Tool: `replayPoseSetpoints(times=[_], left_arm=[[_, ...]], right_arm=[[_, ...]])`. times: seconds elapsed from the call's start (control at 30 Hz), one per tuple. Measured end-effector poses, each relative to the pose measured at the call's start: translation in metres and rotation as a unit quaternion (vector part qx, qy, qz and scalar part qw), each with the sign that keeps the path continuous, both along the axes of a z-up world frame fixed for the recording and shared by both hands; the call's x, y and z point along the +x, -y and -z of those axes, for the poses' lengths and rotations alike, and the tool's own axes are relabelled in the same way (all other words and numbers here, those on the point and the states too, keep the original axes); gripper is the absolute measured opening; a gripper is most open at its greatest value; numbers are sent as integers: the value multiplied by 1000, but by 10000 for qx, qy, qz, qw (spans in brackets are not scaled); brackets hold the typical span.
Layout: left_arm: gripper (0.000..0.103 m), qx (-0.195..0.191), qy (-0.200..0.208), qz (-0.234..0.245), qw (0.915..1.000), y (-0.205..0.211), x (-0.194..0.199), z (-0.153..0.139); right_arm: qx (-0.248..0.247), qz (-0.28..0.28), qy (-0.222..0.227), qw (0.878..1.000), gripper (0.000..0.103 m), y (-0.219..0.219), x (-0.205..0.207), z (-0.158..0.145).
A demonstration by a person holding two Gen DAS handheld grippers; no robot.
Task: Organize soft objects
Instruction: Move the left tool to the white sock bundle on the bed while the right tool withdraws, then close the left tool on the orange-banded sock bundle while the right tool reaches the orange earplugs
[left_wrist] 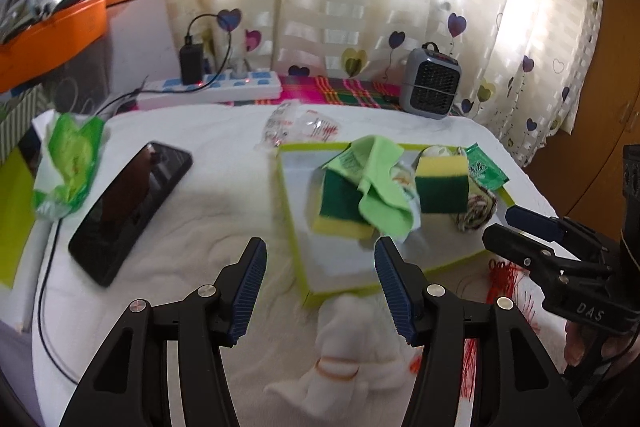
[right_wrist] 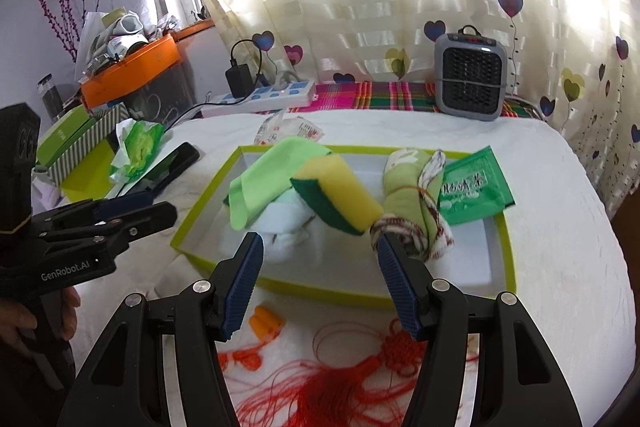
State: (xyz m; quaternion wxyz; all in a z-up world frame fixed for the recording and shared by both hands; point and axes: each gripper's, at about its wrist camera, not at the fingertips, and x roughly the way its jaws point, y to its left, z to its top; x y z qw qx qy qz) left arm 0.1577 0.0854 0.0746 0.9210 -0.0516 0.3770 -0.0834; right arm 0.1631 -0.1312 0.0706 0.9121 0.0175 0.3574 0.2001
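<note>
a: just short of the green-rimmed tray (left_wrist: 298, 259), your left gripper (left_wrist: 320, 287) hung with its jaws spread wide and nothing between them. below it, on the near side of the tray, lay a white cloth (left_wrist: 352, 347) with an orange band around it, not touched by either finger.

b: and the other claw?

a: your right gripper (right_wrist: 318, 287) was likewise spread wide and held nothing. it hovered at the tray's (right_wrist: 507, 247) near rim, its right finger close in front of the rolled green towel (right_wrist: 408, 195); whether it touched the roll, you could not tell from these views.

b: what sat in the tray?

a: a light green cloth (right_wrist: 260, 183) at the tray's left, over a white bundle (right_wrist: 284, 223). a yellow-and-green sponge (right_wrist: 340, 195) leaned in the middle, the rolled towel just right of it, then a green sachet (right_wrist: 474, 187) propped over the tray's right rim. your left view showed a second sponge (left_wrist: 340, 203) under the light green cloth.

b: outside the tray?

a: a red tassel knot (right_wrist: 360, 367) and orange earplugs (right_wrist: 266, 321) on the white cover near the tray's front rim. a black phone (left_wrist: 128, 207) lay well to the tray's left, a grey heater (right_wrist: 472, 79) beyond its far side.
</note>
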Motion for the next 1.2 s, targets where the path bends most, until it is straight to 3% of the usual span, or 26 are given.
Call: replayPoseSetpoints(times=[0.33, 0.7, 0.93, 1.2], left_arm=[[56, -100, -364, 178, 9991, -2, -25, 26], [56, 1, -725, 369, 9967, 8, -25, 50], [56, -29, -775, 360, 9963, 8, -22, 53], [56, -44, -776, 315, 9965, 7, -22, 54]], right_arm=[[-14, 217, -170, 9996, 61, 8, -12, 11], [222, 942, 95, 9953, 61, 60, -31, -10], [298, 1368, 154, 9900, 61, 88, -37, -13], [371, 1420, 99, 9891, 61, 96, -38, -9]])
